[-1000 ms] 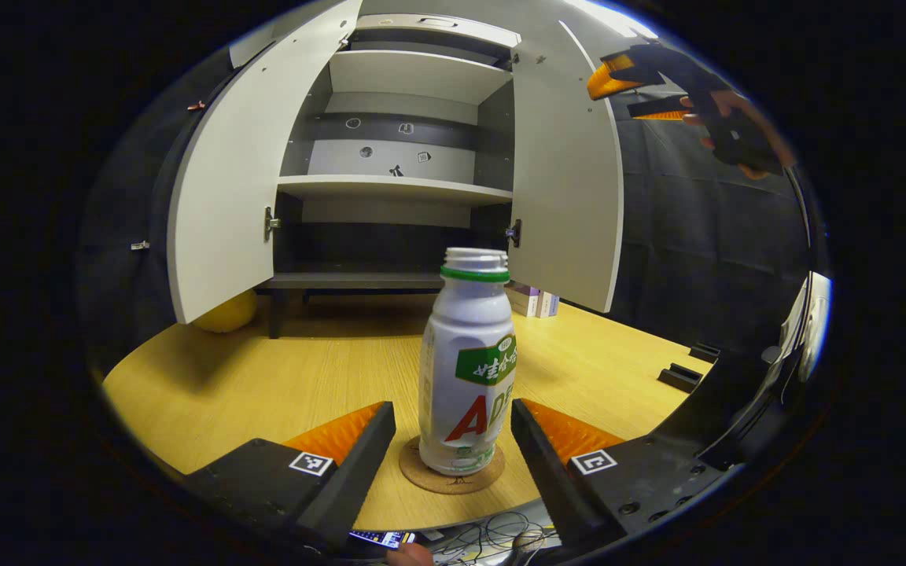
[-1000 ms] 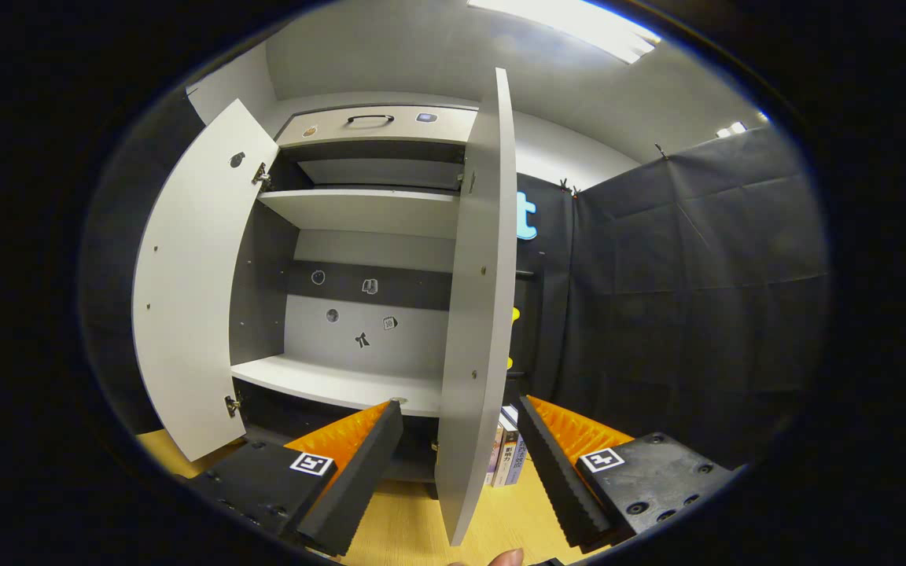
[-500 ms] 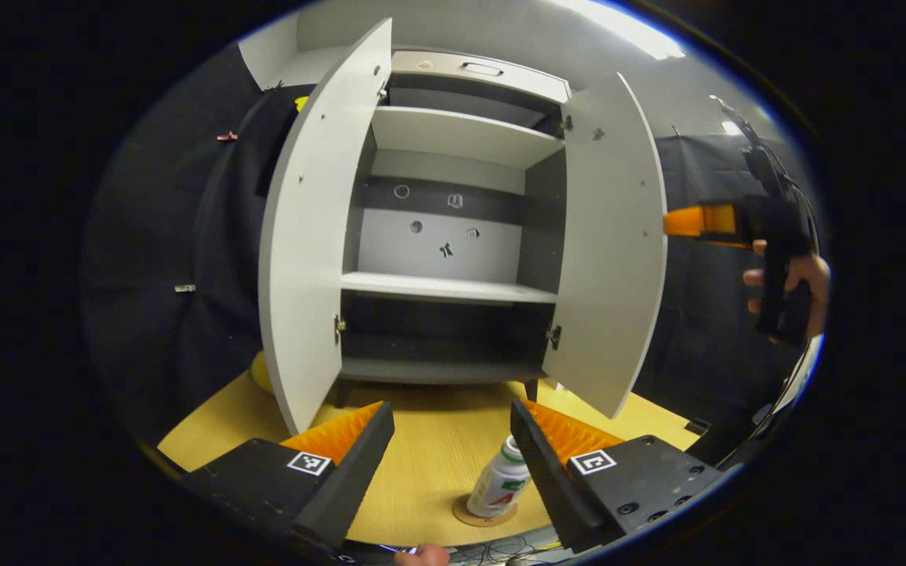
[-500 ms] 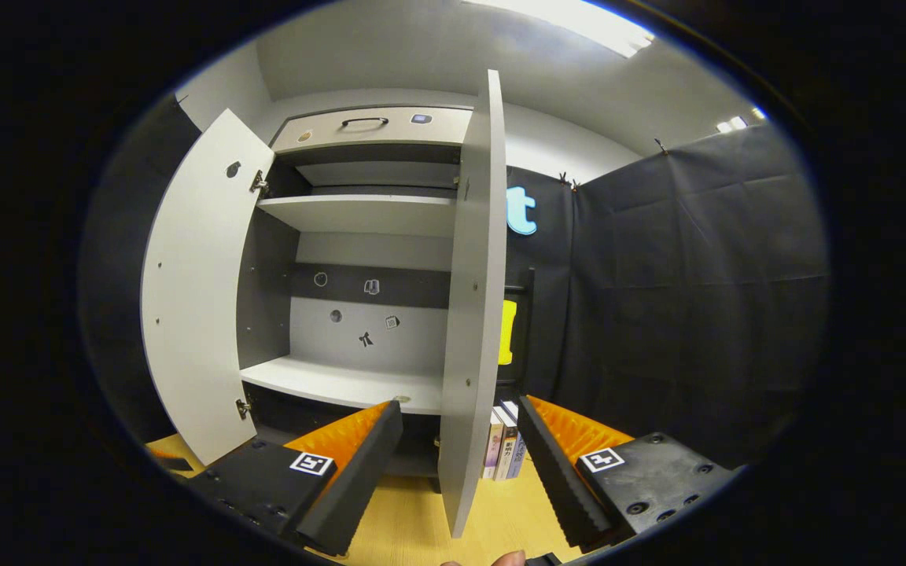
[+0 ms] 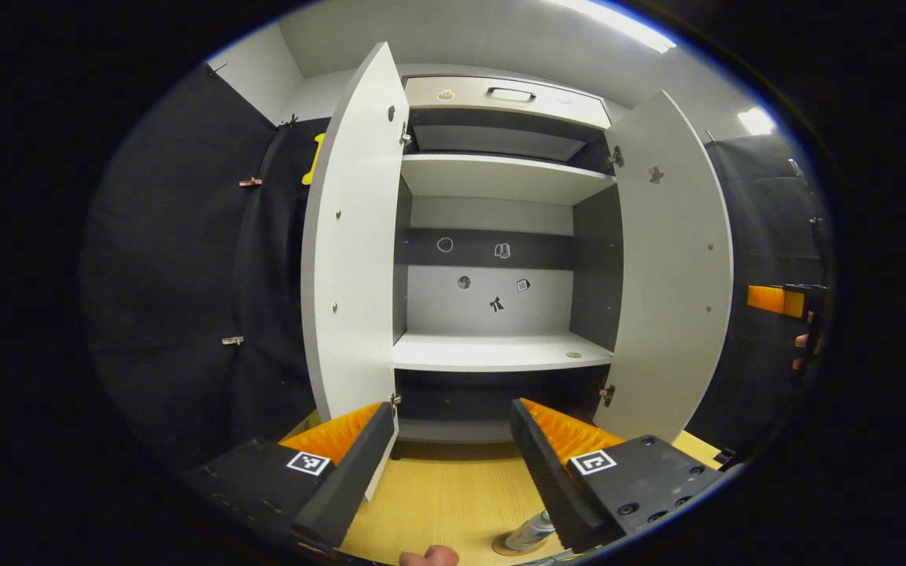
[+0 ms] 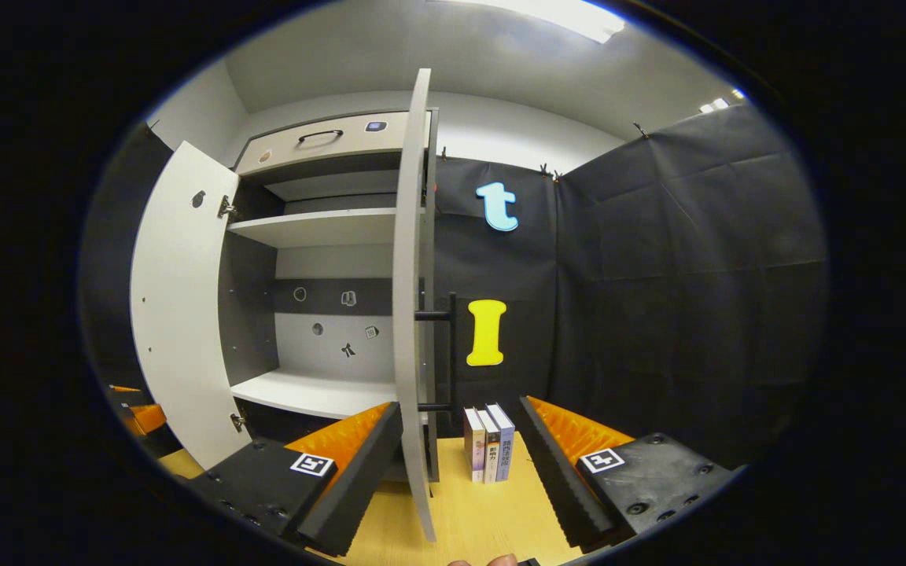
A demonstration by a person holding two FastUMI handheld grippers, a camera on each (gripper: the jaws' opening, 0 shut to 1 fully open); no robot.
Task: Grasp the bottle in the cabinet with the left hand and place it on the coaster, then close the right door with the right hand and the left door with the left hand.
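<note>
The white bottle [image 5: 530,533] stands on the round cork coaster [image 5: 500,546] at the very bottom of the left gripper view, below and just right of my left gripper [image 5: 453,410]. That gripper is open and holds nothing. It faces the cabinet, whose left door [image 5: 351,259] and right door [image 5: 673,267] both stand open. My right gripper [image 6: 461,409] is open, with the right door [image 6: 410,314] edge-on just left of its centre and the door's black bar handle [image 6: 451,350] on the outer face. A hand holds the right gripper [image 5: 779,301] beyond that door.
The cabinet's shelves [image 5: 500,350] are bare. Three books [image 6: 488,444] stand upright on the wooden table [image 6: 492,519] right of the cabinet. Black cloth walls close in on both sides. The left gripper [image 6: 138,413] shows low behind the left door [image 6: 174,314].
My left gripper has risen and drawn back from the bottle, which stays on the coaster. My right gripper has swung right, round to the outer side of the right door.
</note>
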